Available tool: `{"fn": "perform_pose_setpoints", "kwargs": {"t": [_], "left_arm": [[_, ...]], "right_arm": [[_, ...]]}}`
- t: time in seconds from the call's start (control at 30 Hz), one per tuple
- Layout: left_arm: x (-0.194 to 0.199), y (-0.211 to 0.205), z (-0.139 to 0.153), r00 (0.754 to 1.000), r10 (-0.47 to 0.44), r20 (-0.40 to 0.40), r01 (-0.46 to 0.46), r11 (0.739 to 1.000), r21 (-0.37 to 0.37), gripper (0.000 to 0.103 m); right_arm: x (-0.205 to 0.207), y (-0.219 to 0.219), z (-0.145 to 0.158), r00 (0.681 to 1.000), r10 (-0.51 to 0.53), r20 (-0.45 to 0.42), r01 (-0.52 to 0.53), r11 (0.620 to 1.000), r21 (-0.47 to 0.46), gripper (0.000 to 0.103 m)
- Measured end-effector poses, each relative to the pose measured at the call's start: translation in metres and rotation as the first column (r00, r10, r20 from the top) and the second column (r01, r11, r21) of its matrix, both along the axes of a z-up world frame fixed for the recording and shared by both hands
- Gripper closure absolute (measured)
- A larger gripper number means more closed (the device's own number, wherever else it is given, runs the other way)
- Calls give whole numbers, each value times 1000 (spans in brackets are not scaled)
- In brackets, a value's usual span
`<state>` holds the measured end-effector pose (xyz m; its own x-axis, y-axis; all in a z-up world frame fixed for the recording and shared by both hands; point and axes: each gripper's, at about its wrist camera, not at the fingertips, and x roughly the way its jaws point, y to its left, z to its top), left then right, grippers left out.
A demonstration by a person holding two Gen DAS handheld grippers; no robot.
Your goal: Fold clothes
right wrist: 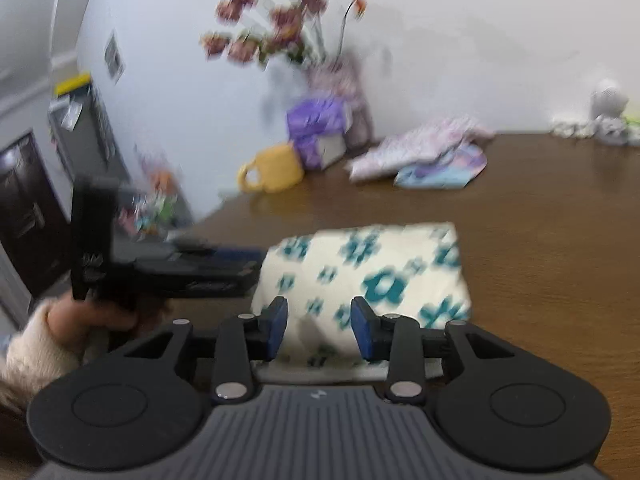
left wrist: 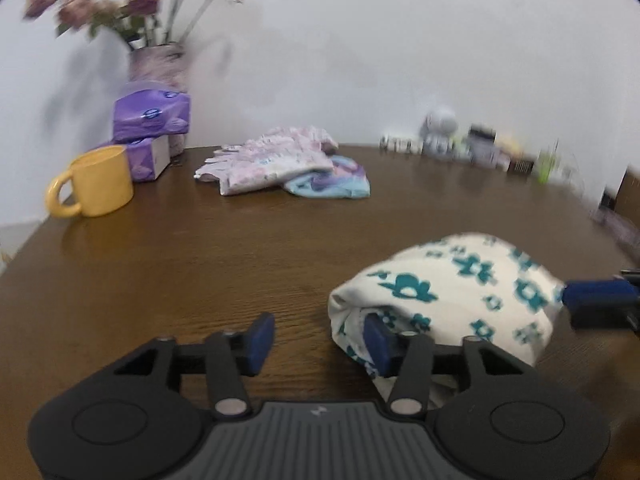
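Since the white garment with teal flowers (left wrist: 448, 292) already lies as a compact folded bundle on the wooden table (left wrist: 200, 264), the step in hand looks like letting go after a fold — not the start of one.

Going left to right in the left wrist view: the left gripper (left wrist: 316, 340) stands roughly half open, gripping nothing; its left pad is over bare wood, while its right pad sits against the bundle's open near edge, at about five o'clock. The bundle fills the view from three to five o'clock. At three o'clock the right gripper (left wrist: 592, 300) meets its far end.

From the right wrist view, that claw's jaws are parted with the cloth (right wrist: 372, 276) just beyond at twelve o'clock, unpinched.

Next, I judge, both claws must clear the bundle without dragging it open — then reach the unfolded pastel clothes (left wrist: 280, 160) at eleven o'clock.
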<state>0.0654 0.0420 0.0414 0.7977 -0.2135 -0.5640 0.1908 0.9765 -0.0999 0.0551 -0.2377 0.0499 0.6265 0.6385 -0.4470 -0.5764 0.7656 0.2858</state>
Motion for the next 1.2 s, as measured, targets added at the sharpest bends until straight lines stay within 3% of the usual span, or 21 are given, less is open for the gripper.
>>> {"fn": "perform_pose_setpoints", "kwargs": {"t": [0.1, 0.17, 0.27, 0.33, 0.4, 0.43, 0.57, 0.7, 0.77, 0.9, 1.03, 1.07, 1.1, 1.17, 1.2], "left_arm": [[-12, 18, 6, 1000, -9, -11, 7, 985, -175, 46], [-14, 25, 8, 999, -42, -30, 31, 951, -307, 46], [-11, 21, 6, 993, -104, -62, 68, 904, -422, 46], [-5, 13, 3, 990, -113, -85, 68, 909, -412, 46], [0, 5, -1, 987, -121, -107, 68, 913, -402, 54], [2, 3, -3, 987, -115, -110, 65, 921, -384, 65], [8, 7, -8, 990, -98, -103, 57, 937, -345, 76], [8, 15, -13, 989, -88, -117, 46, 944, -326, 75], [6, 16, -9, 990, -83, -113, 44, 948, -316, 66], [3, 14, 15, 999, -44, -20, 38, 966, -256, 59], [10, -9, 36, 989, -122, 87, 135, 978, -161, 61], [14, -19, 37, 984, -151, 92, 160, 982, -105, 62], [18, -29, 38, 979, -179, 95, 184, 982, -49, 64], [27, -45, 34, 976, -209, 67, 206, 977, 57, 81], [33, -49, 28, 974, -224, 38, 220, 972, 80, 83]], "right_arm": [[15, -21, 4, 993, -121, 2, 121, 993, -1, 62], [35, -33, -3, 984, -167, -63, 168, 986, 16, 62], [57, -38, -16, 970, -163, -181, 180, 981, 79, 63], [64, -39, -26, 961, -142, -238, 175, 977, 121, 68], [62, -39, -33, 957, -127, -259, 169, 975, 147, 84], [60, -38, -34, 958, -122, -259, 165, 974, 153, 86], [40, -29, -30, 969, -95, -227, 125, 985, 121, 91], [21, -24, -29, 973, -47, -228, 73, 992, 105, 89], [17, -24, -24, 977, -61, -206, 80, 993, 86, 85], [19, -34, -2, 986, -123, -113, 135, 985, 105, 82], [37, -14, 14, 994, -105, -19, 106, 993, 54, 81], [42, -5, 16, 996, -86, -8, 86, 996, 32, 82], [48, 5, 15, 997, -71, -9, 71, 997, -5, 82], [59, 24, 13, 999, -43, -15, 42, 996, -77, 82], [63, 31, 9, 999, -37, -32, 33, 994, -107, 82]]}}
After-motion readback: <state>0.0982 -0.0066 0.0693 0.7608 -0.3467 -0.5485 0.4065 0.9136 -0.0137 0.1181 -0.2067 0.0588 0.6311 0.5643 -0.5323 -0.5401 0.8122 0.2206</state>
